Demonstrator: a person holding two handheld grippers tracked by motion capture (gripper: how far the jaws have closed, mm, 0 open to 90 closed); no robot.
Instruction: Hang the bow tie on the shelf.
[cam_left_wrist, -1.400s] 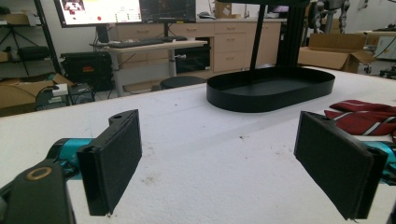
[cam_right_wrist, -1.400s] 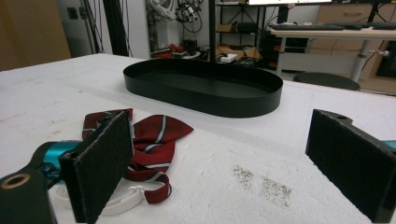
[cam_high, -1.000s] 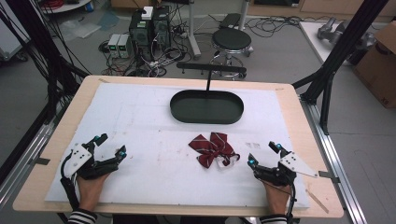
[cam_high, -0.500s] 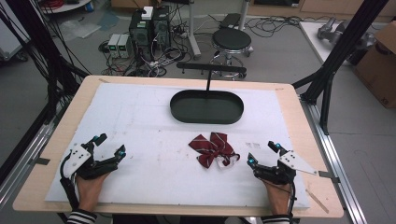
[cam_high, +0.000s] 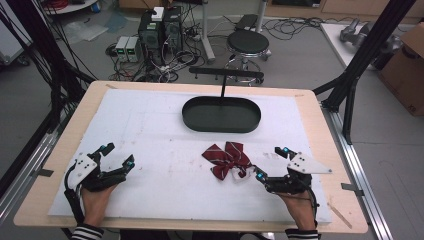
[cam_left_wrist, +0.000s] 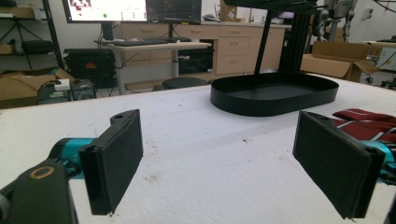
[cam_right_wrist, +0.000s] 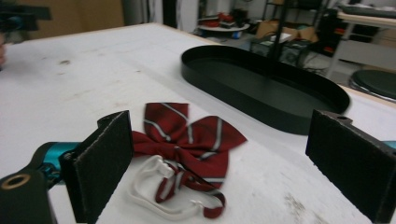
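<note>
A dark red bow tie (cam_high: 227, 158) with thin white stripes and a white strap lies flat on the white mat, in front of the black oval tray (cam_high: 187, 116). In the right gripper view the bow tie (cam_right_wrist: 187, 140) lies just past the jaws, the tray (cam_right_wrist: 299, 122) beyond it. My right gripper (cam_high: 272, 162) rests open at the front right, its left fingertip close to the tie. My left gripper (cam_high: 118, 155) stands open at the front left, nothing between its pads (cam_left_wrist: 114, 158). Part of the tie (cam_left_wrist: 364, 122) and the tray (cam_left_wrist: 233, 100) show in the left gripper view.
A thin black post (cam_high: 223, 84) with a crossbar stands behind the tray. The white mat (cam_high: 150, 130) covers most of the wooden table (cam_high: 320, 120). A stool, computers and cables stand on the floor beyond the far edge.
My right gripper has turned slightly toward the bow tie. The left gripper has shifted a little. The tie and tray have not moved.
</note>
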